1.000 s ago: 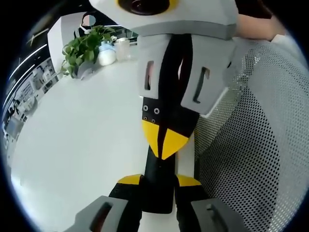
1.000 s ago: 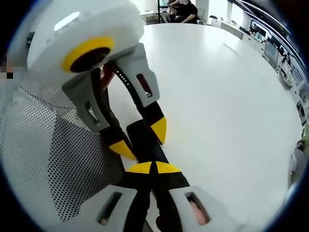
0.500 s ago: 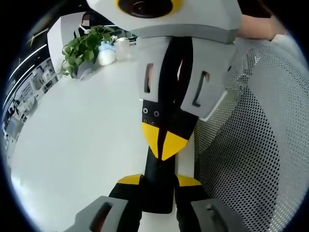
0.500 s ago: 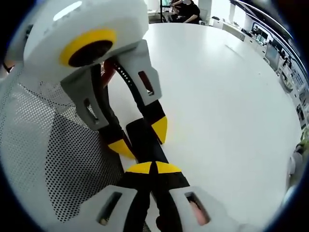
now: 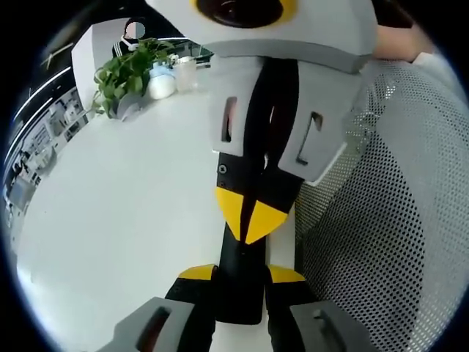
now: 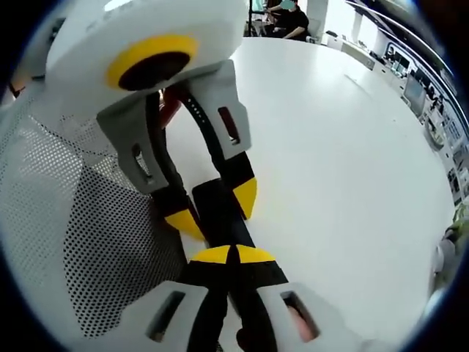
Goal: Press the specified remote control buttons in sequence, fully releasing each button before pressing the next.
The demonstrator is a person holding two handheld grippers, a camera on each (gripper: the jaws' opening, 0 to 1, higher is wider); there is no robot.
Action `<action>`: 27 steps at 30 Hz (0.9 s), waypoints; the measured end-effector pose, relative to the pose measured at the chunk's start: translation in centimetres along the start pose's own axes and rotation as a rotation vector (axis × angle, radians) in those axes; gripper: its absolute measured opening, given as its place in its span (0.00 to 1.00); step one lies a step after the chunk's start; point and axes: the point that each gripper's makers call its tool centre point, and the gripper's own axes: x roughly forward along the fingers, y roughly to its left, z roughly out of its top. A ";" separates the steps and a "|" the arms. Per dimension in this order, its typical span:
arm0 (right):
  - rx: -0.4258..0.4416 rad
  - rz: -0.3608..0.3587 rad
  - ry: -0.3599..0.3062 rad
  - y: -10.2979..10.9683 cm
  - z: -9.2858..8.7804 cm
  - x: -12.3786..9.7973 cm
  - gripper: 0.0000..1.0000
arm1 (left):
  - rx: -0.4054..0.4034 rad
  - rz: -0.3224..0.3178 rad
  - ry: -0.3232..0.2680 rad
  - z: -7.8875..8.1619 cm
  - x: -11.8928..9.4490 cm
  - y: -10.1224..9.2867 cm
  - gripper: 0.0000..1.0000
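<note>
Remote (image 5: 242, 282), a long black bar, is held over the white table (image 5: 110, 213), clamped between the yellow tips of the left gripper (image 5: 242, 275) near one end. It is met from the opposite side by the right gripper (image 6: 233, 254), whose tips are pressed together on its top face. A potted plant (image 5: 128, 73) is seen at the table's far edge.

- We take this for an open-plan office: a large white table (image 5: 110, 205) runs far back.
- On its far end we see a potted green plant (image 5: 128, 73) beside white bottles (image 5: 163, 81).
- Desks with monitors (image 6: 410, 81) line the wall.
- A person in black (image 6: 289, 18) sits at the far side.
- A white mesh chair back (image 5: 381, 220) stands close.
</note>
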 end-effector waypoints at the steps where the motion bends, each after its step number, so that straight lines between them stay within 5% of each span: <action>1: -0.004 -0.001 -0.002 0.0 0.0 0.0 0.00 | 0.000 0.000 0.000 0.0 0.0 0.0 0.25; 6: -0.082 -0.012 0.007 0.1 0.0 0.1 0.00 | 0.000 -0.001 -0.001 0.0 0.0 0.0 0.25; 22: 0.017 0.015 -0.026 -0.1 0.1 0.0 0.00 | 0.002 -0.004 -0.009 0.1 0.0 0.0 0.25; 27: -0.021 0.006 -0.016 0.0 0.1 0.1 0.00 | 0.006 -0.006 -0.008 0.1 0.0 0.0 0.25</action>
